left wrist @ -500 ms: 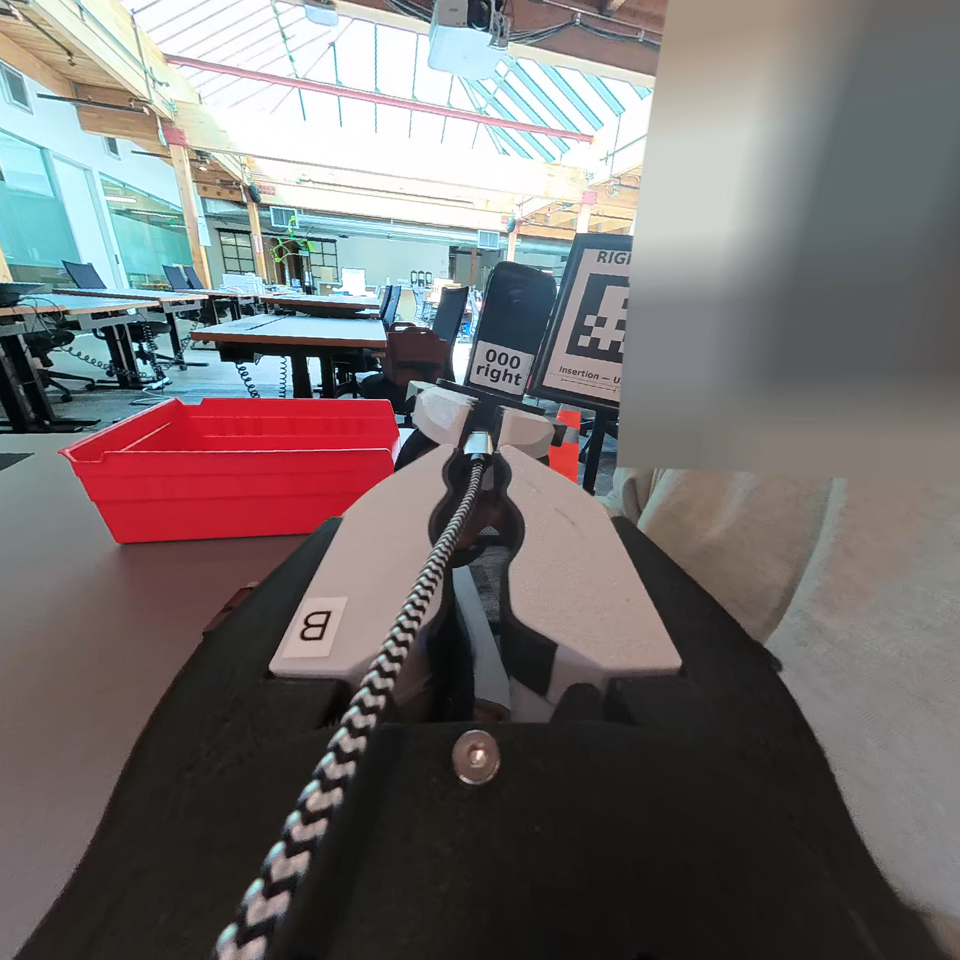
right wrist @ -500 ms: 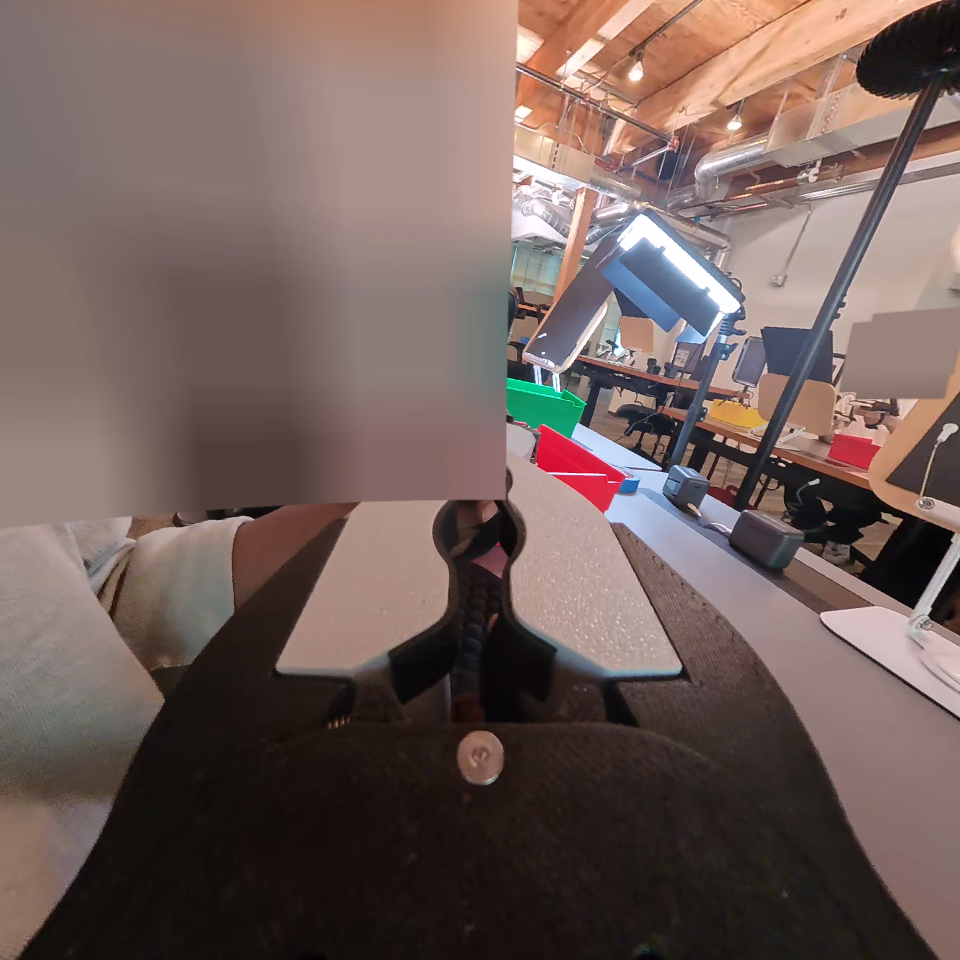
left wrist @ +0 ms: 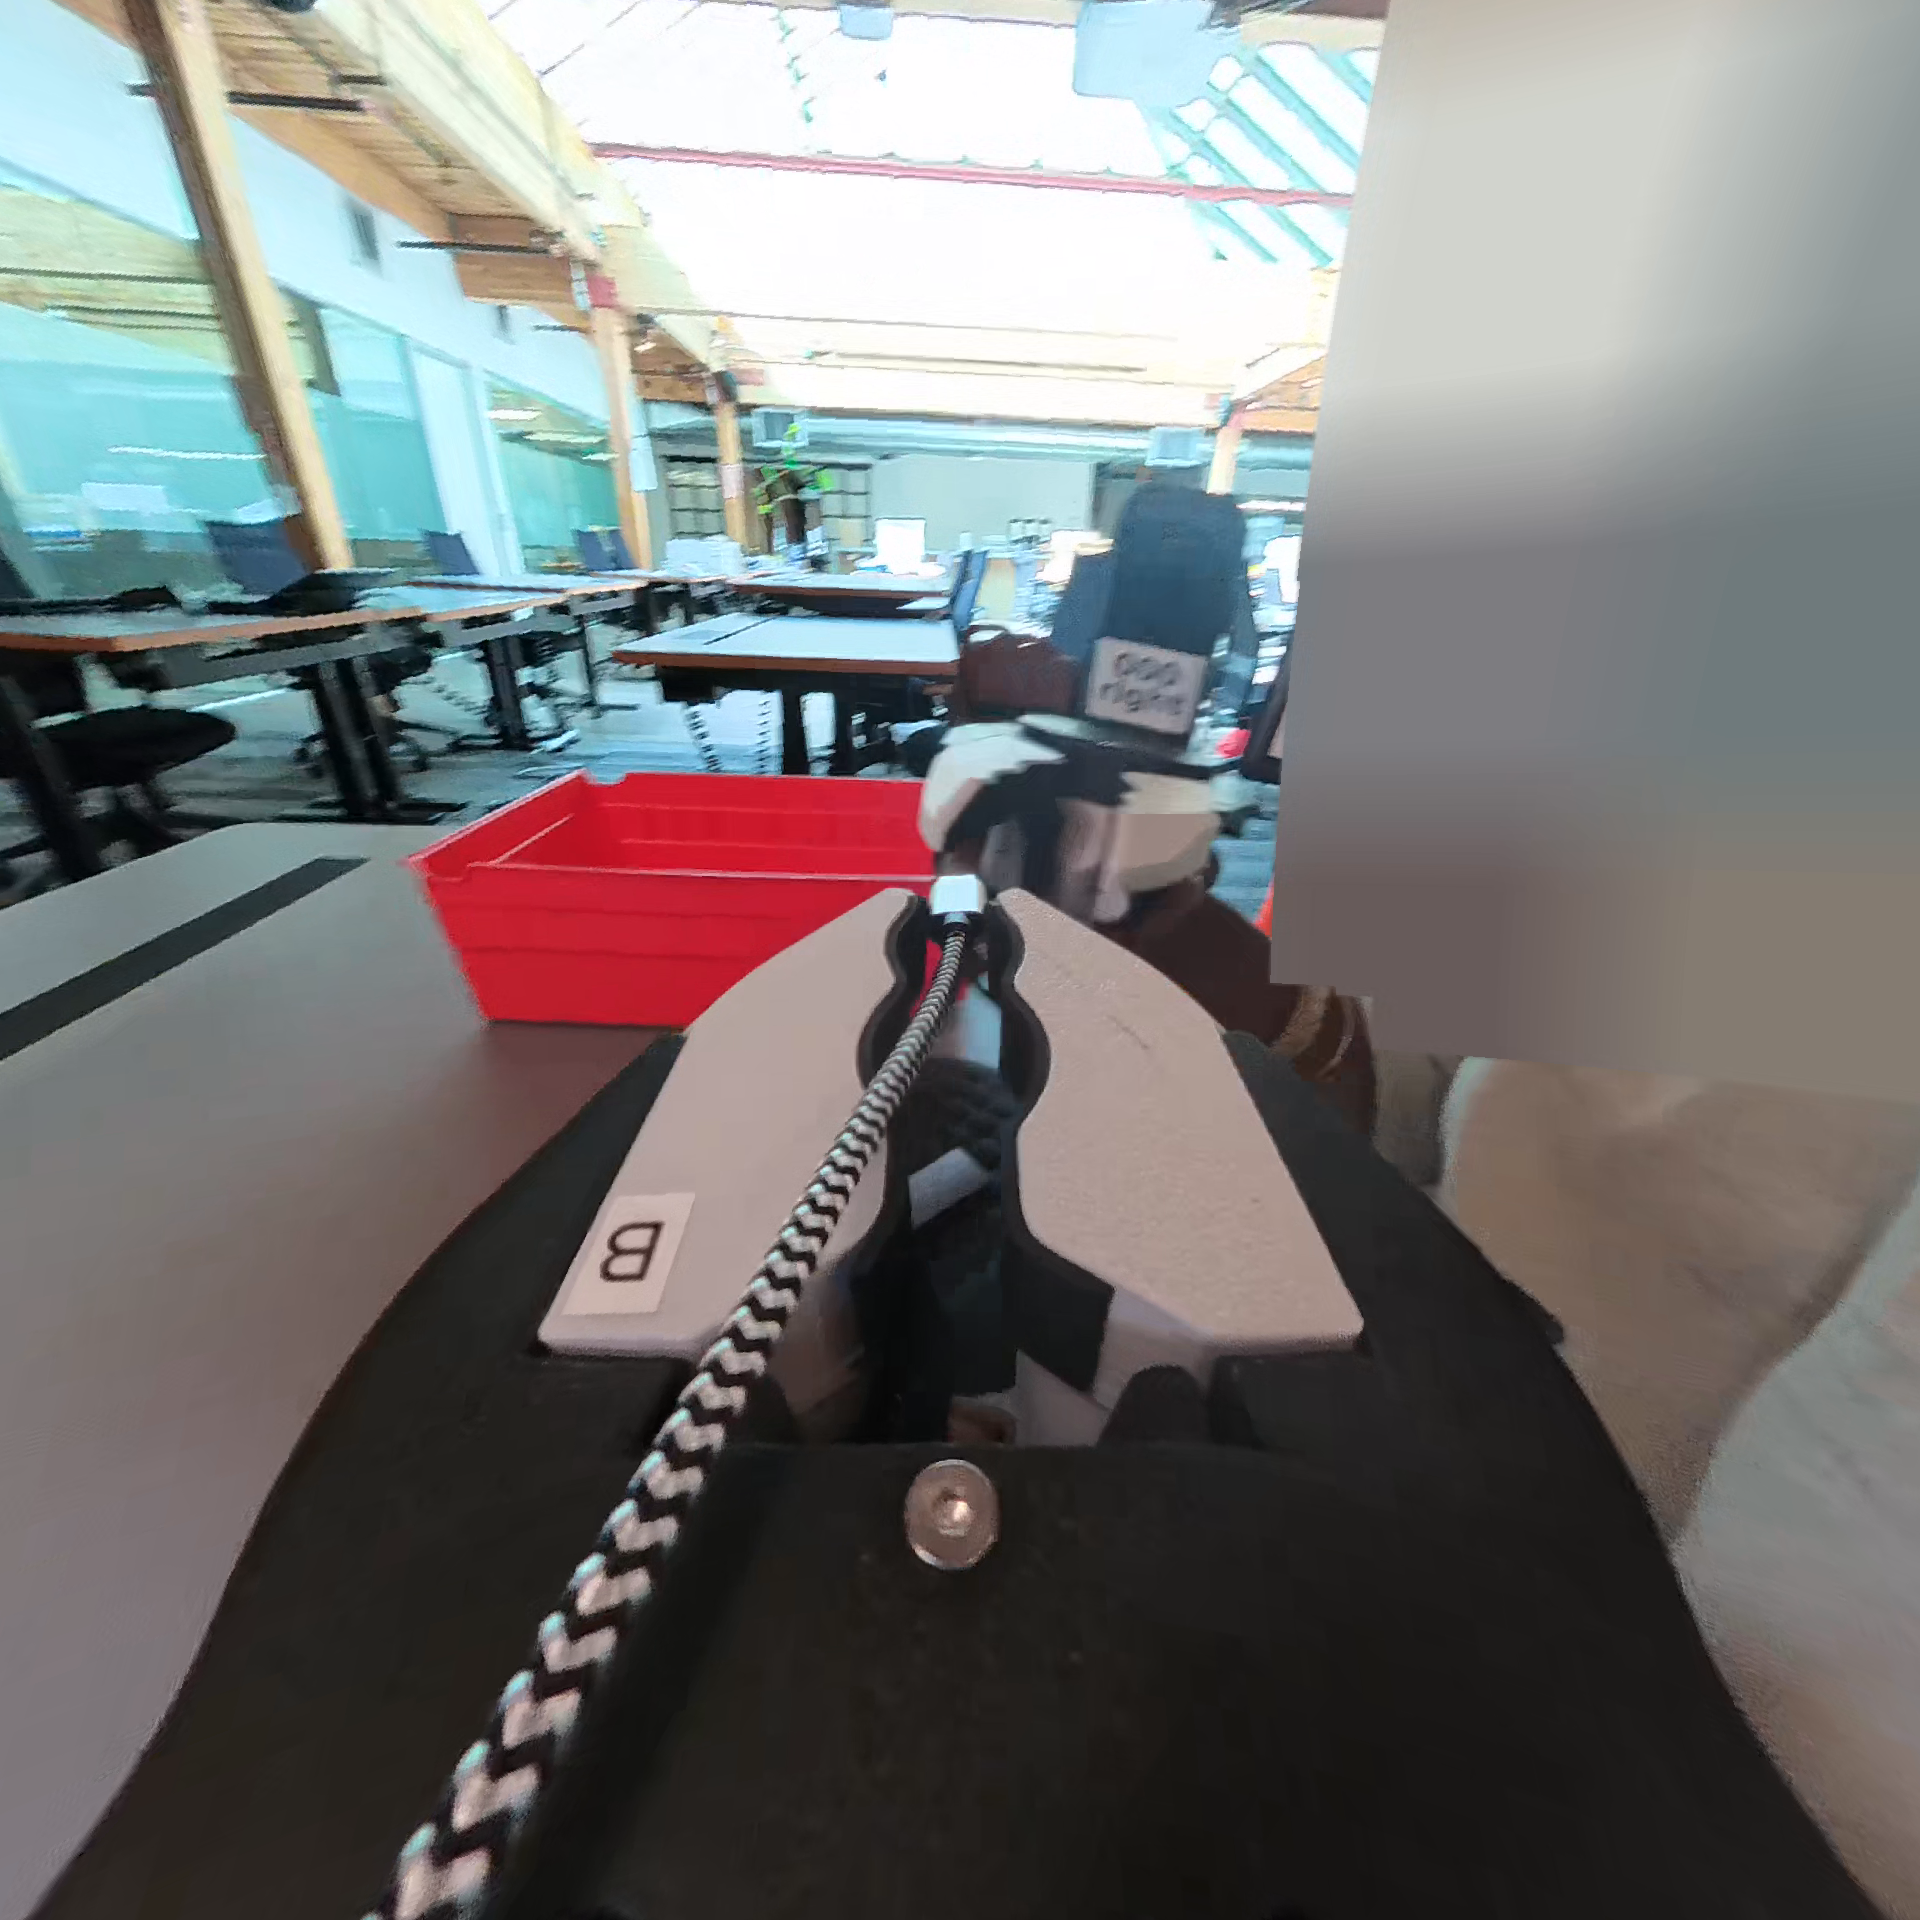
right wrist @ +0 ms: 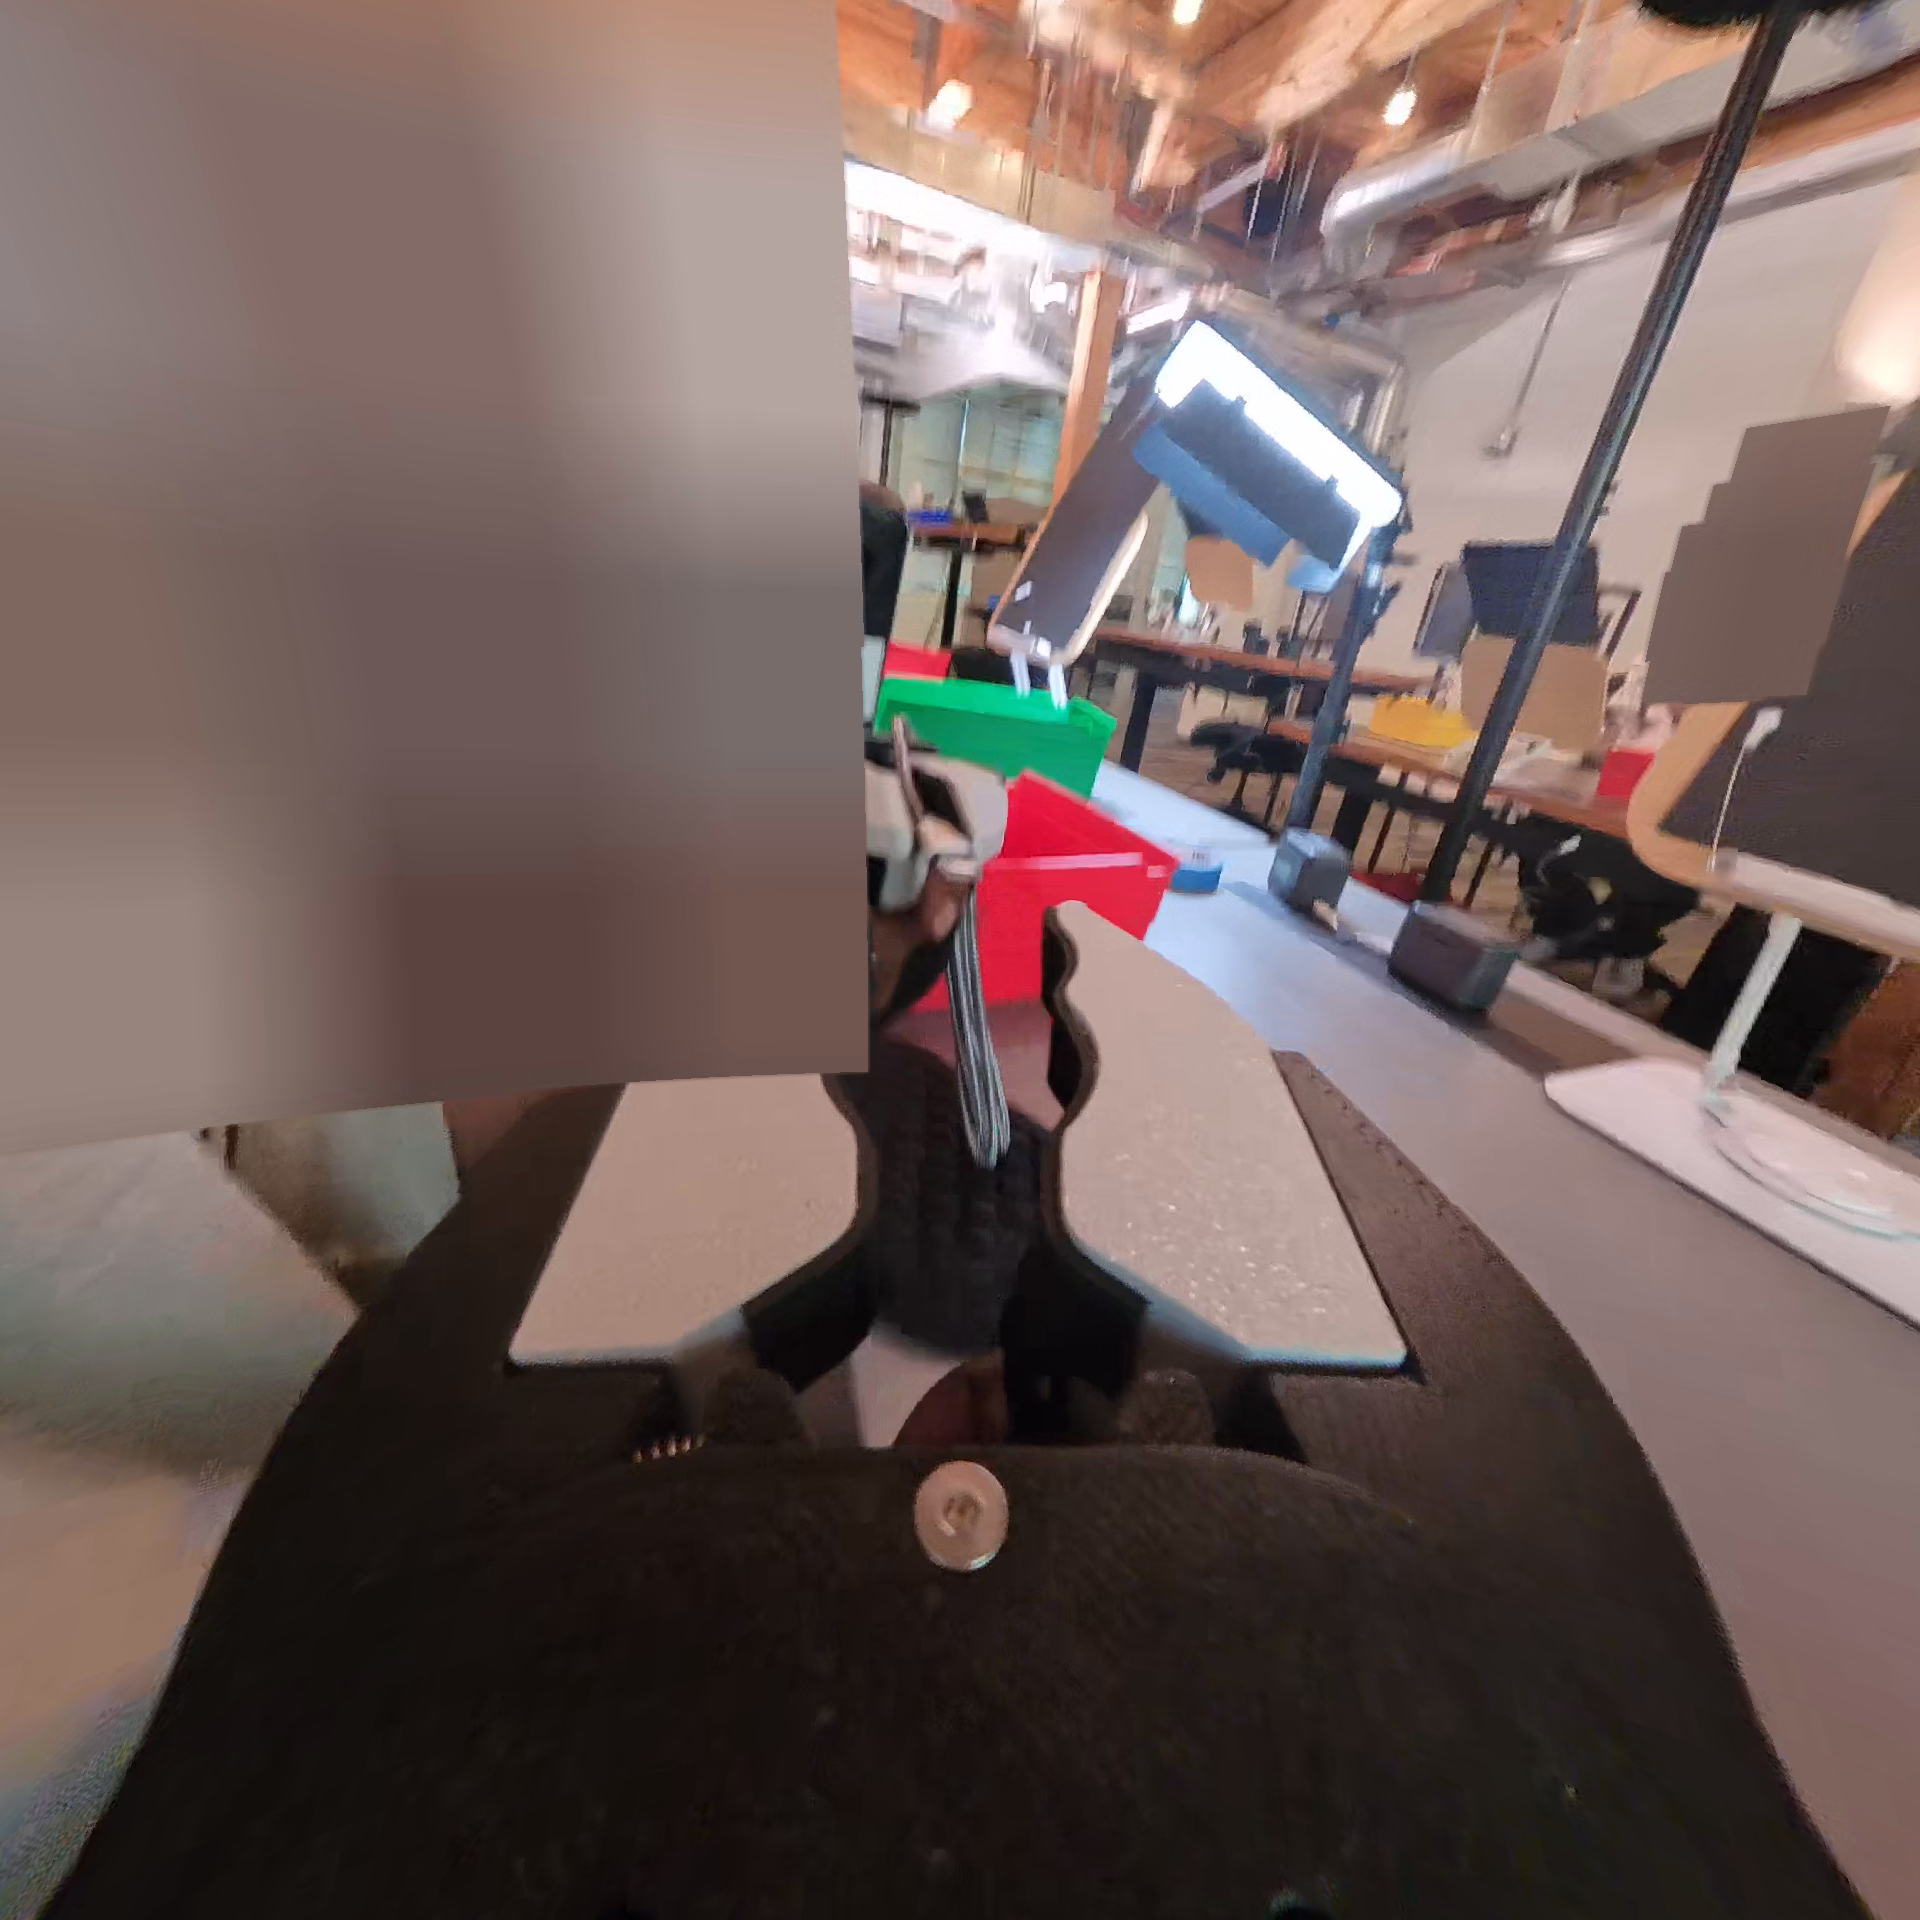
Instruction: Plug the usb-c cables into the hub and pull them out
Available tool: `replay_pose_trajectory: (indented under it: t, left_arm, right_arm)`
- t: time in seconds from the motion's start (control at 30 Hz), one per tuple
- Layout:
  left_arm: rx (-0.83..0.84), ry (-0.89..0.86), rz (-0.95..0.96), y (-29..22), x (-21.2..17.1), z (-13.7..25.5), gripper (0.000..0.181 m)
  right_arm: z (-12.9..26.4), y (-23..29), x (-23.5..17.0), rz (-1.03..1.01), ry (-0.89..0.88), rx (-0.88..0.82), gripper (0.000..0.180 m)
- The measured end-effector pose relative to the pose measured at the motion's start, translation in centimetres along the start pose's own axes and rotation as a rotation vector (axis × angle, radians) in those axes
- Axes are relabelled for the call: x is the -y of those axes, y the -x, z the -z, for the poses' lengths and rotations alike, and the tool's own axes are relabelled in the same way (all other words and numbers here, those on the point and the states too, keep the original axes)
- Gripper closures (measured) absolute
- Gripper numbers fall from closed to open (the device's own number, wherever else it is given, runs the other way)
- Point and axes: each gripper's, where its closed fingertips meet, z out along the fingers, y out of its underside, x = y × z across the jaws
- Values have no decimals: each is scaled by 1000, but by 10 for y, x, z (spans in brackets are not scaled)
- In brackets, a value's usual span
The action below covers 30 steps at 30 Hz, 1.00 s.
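My left gripper point(left wrist: 961, 914) is shut on a black-and-white braided cable point(left wrist: 831, 1195). The cable's silver plug point(left wrist: 954, 894) sticks out past the fingertips. Just beyond it, blurred, is my right gripper point(left wrist: 1060, 821), with something dark and grey between its white tips that I cannot make out. In the right wrist view my right gripper point(right wrist: 961, 935) shows its jaws a little apart, with the left fingertip hidden by a blur patch. No hub is clearly visible there. The left gripper point(right wrist: 935, 821) is close ahead, and the braided cable point(right wrist: 971, 1029) hangs down from it.
A red bin point(left wrist: 675, 904) stands on the grey table point(left wrist: 208, 1143) and also shows in the right wrist view point(right wrist: 1070, 883), with a green bin point(right wrist: 987, 727) behind it. Two grey boxes point(right wrist: 1449, 961), a black stand pole point(right wrist: 1558, 571) and a white lamp base point(right wrist: 1714, 1143) are at the right. A person's light sleeve point(left wrist: 1662, 1299) is close by.
My left gripper has drawn back with the cable, so the plug now sits apart from the right gripper's tips. The right gripper's jaws stand slightly wider. Both views have swung.
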Motion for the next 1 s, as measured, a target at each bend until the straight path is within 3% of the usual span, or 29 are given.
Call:
replay_pose_trajectory:
  t: [0.03, 0.2, 0.43, 0.53, 0.77, 0.9, 1.0]
  left_arm:
    - [47, 23, -4, 7, -3, 2, 169]
    - [108, 75, -9, 17, -11, 4, 169]
    - [84, 95, -13, 15, -17, -2, 169]
    - [77, 90, -14, 14, -16, -2, 169]
    - [63, 74, -9, 13, -14, -1, 169]
    - [58, 77, -13, 12, -14, -2, 169]
    - [51, 79, -21, 9, -14, -2, 169]
  right_arm:
    - [10, -1, -10, 7, 65, 4, 143]
    - [65, -2, -89, 109, 531, 8, 134]
    - [109, -13, -155, 344, 864, 23, 142]
    - [98, -14, -152, 423, 809, 39, 144]
    - [84, -20, -164, 599, 930, 118, 134]
    - [83, -16, -172, 509, 997, 169, 146]
    - [84, -16, -167, 409, 923, 133, 152]
